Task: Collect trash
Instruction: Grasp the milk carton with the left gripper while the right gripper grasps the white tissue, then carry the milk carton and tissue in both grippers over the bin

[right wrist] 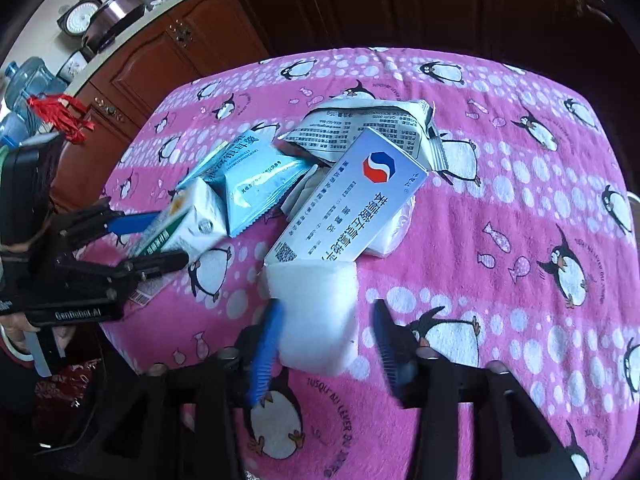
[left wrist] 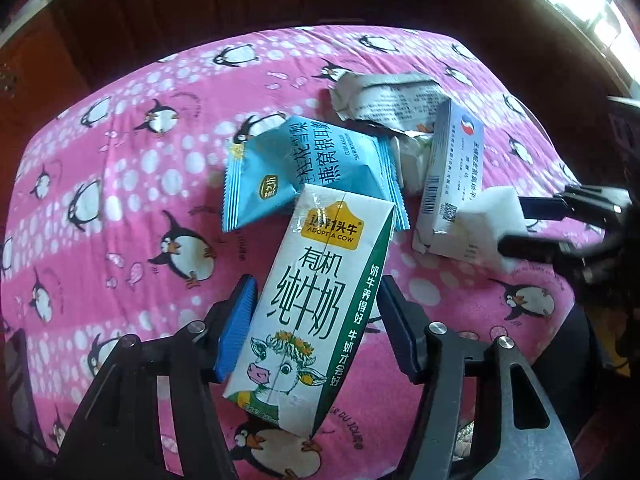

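Note:
A milk carton [left wrist: 308,304] with a cow picture lies between the fingers of my left gripper [left wrist: 316,320]. The left pad touches it and a small gap shows at the right finger. The carton also shows in the right wrist view [right wrist: 192,216]. A white foam block [right wrist: 316,312] sits between the fingers of my right gripper [right wrist: 320,332], whose jaws stand wider than the block. The block also shows in the left wrist view [left wrist: 492,224]. A blue snack wrapper [left wrist: 304,164], a white medicine box [right wrist: 344,200] and a crumpled printed wrapper [right wrist: 368,124] lie piled on the pink penguin cloth.
The pink penguin tablecloth [right wrist: 520,200] covers a round table. Dark wooden cabinets [right wrist: 168,52] stand behind it. A counter with a cooker [right wrist: 112,16] and water bottles [right wrist: 28,84] is at the far left. White tissue [right wrist: 394,228] lies under the medicine box.

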Demonstrator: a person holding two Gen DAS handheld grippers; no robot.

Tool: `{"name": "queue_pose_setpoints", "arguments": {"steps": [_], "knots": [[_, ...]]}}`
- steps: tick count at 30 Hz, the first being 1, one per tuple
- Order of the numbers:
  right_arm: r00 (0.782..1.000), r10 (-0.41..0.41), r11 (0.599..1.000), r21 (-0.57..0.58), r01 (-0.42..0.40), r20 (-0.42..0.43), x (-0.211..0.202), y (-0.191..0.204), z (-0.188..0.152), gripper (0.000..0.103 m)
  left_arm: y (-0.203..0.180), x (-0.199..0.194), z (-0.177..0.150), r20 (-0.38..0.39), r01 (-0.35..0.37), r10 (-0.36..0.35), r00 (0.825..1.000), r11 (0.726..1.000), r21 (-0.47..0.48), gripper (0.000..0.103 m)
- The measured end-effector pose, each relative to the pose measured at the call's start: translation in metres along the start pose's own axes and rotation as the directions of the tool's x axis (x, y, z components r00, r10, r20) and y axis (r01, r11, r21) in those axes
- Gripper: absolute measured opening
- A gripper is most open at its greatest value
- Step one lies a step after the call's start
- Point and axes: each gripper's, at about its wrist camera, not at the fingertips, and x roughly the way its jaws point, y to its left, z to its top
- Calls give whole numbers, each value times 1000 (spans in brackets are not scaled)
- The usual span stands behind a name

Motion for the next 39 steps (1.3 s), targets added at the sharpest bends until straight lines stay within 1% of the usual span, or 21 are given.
{"name": "queue_pose_setpoints", "arguments": {"steps": [1,3,4,5,6,7,8,9,12,15,20,25,28,31,39], "knots": [[1000,1,1000,-7,-1,6,1,3,-1,63,1,-1,0,5,-4,4,1000,1000,-7,59],[1000,-18,1000,-21,18,-5,8,9,-1,63,2,0,1,8,-13,13,1000,1000,-24,58],[1000,-29,999,-22,28,-11,12,9,-1,62,2,0,-1,8,-11,12,1000,1000,-29,58],[999,-32,999,-21,32,-16,16,9,-2,50,2,-1,-2,8,-5,5,1000,1000,-30,58],[999,-30,999,-13,30,-18,19,8,-2,43,1,-2,-2,11,-3,4,1000,1000,-30,58],[999,-31,1000,-4,31,-14,18,6,-2,38,1,-6,-3,16,0,0,1000,1000,-30,57],[1000,-18,1000,2,18,1,13,4,-2,37,-1,-11,-3,21,7,-6,1000,1000,-28,57],[1000,-3,1000,0,3,23,5,3,-2,37,-2,-18,-3,32,22,-21,999,999,-25,57],[997,-10,1000,-12,11,79,-16,2,3,37,-5,-34,-2,58,52,-50,997,998,-26,56],[994,2,1000,7,-3,108,-29,-4,6,37,-13,-44,4,83,76,-74,994,997,-23,56],[989,-16,999,33,11,150,-49,-18,6,36,-34,-48,21,103,93,-93,990,996,2,55],[977,-63,996,81,47,205,-78,-46,3,37,-63,-51,45,124,118,-123,985,992,44,55],[967,-95,990,122,67,235,-96,-66,-1,37,-84,-51,62,138,121,-130,982,990,77,55],[959,-129,981,171,87,251,-109,-88,-5,37,-106,-50,80,153,125,-140,978,987,104,55],[938,-205,950,286,123,279,-140,-141,-18,37,-164,-39,117,156,148,-173,972,975,164,54]]}}
